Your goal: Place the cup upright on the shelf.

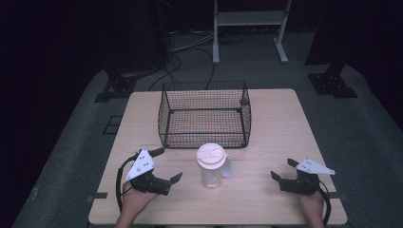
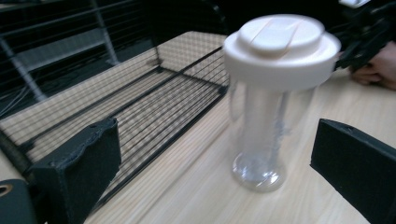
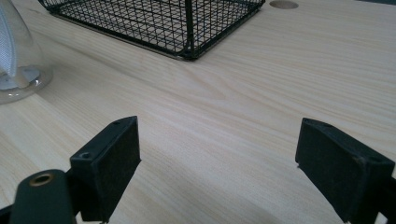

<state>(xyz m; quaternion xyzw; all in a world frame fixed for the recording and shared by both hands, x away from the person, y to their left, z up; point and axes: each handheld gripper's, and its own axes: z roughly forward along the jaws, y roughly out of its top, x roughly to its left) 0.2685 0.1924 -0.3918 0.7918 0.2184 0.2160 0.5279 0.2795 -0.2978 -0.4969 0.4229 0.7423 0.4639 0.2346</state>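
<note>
Standing upright on the pale wooden worktop, near the middle of its near edge: a clear plastic tumbler with a cream flip-top lid. Just behind it, toward the far edge, a black wire mesh basket, apart from the tumbler. Near the left end of the near edge, the left gripper, held in a hand, fingers spread wide and aimed toward the tumbler, which sits ahead of the gap, not touched. Near the right end of the near edge, the right gripper, fingers also spread wide over bare wood, with the tumbler well off to their left and only its base at the edge of the right gripper view.
</note>
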